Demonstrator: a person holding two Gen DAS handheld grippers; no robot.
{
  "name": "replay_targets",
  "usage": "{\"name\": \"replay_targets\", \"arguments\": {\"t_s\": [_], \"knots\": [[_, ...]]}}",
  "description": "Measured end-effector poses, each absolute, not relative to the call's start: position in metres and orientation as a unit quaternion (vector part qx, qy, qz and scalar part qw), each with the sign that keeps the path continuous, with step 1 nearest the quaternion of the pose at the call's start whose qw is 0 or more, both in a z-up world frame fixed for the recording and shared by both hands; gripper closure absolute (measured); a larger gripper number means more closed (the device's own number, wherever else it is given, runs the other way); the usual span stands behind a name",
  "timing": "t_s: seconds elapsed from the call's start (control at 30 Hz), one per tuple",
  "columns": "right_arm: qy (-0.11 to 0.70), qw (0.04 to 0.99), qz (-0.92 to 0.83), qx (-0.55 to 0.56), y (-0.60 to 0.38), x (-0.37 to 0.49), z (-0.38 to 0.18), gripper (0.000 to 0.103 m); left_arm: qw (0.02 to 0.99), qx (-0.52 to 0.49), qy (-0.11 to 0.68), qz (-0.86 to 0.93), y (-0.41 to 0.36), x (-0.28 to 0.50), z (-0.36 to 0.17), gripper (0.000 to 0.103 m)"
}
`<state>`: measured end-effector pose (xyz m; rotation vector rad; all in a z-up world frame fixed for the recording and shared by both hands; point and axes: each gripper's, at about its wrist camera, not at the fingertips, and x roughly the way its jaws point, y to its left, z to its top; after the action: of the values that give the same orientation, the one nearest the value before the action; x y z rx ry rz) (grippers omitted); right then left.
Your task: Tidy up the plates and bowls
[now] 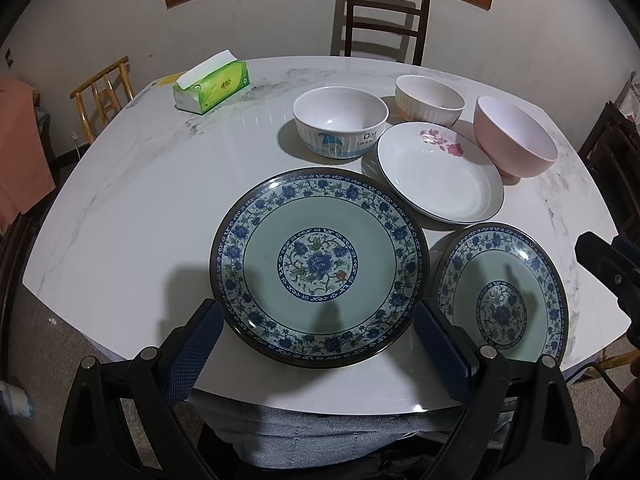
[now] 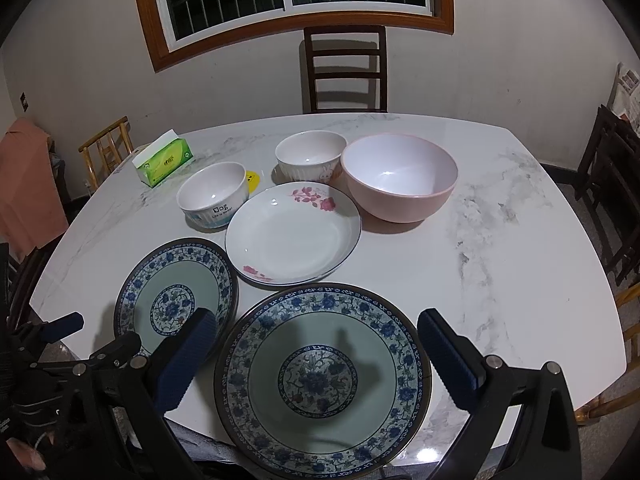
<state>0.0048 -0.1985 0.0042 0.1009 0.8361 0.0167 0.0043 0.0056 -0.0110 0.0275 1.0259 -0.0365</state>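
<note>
- Surveying the marble table [image 1: 120, 208]: we hold both grippers above its near edge.
- Left gripper [image 1: 320, 344] gapes wide over one blue-patterned plate [image 1: 320, 264]; right gripper [image 2: 316, 360] gapes wide over the other blue-patterned plate [image 2: 324, 376]; neither touches.
- White floral plate [image 2: 294, 236] lies just behind.
- Pink bowl [image 2: 400, 178] and two white bowls [image 2: 214, 196] stand farther back.
- Tissue box [image 2: 164, 162] far left.

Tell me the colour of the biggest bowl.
Pink outside, pale inside; the right wrist view shows it best.

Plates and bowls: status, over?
Left gripper open, right gripper open, both empty. Three plates, three bowls separate on table, none stacked. Nothing in the way.
</note>
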Motion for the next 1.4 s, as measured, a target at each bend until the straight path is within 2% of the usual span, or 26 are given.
{"name": "replay_targets", "arguments": {"t_s": [1.4], "knots": [[0.416, 0.908, 0.015, 0.052, -0.1943, 0.0036, -0.0002, 0.000, 0.869, 0.013, 0.494, -0.018, 0.0031, 0.0021, -0.0181, 0.009]]}}
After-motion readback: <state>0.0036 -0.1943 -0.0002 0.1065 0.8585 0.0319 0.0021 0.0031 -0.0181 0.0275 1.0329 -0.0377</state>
